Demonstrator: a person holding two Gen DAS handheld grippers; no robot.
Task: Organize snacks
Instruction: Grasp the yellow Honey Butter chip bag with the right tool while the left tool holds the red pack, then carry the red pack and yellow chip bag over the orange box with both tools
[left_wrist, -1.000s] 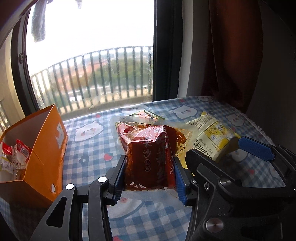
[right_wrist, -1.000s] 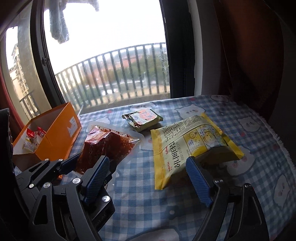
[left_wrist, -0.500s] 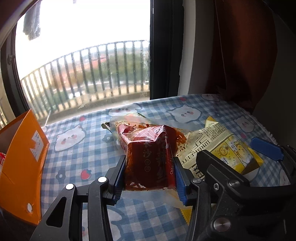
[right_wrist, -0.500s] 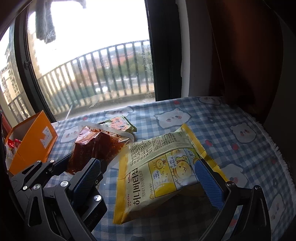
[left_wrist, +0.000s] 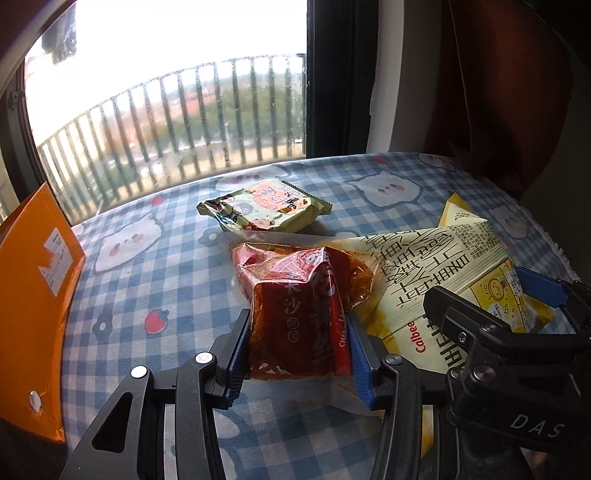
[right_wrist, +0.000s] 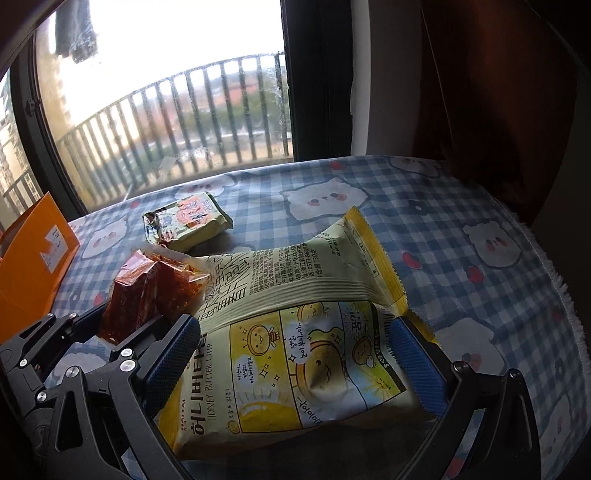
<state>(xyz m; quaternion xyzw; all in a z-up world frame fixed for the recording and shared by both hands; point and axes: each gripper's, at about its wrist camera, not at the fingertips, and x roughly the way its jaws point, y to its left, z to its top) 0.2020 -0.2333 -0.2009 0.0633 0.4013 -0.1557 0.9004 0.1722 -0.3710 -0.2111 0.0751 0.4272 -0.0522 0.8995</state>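
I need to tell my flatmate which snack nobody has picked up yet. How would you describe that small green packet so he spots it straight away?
Start at the window and look down to the blue checked tablecloth just below the railing. The small green packet lies flat there, apart from both grippers. Unlike the red packet and the yellow chip bag nearer the camera, it is olive green with an orange label.

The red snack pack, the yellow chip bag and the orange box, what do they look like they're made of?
Red snack pack: clear glossy plastic film, likely; its reddish contents show through and it crinkles. Yellow chip bag: printed plastic film with a satin sheen, ridged seal. Orange box: apparently coated cardboard, stiff flat walls, slight shine, a white paper label.
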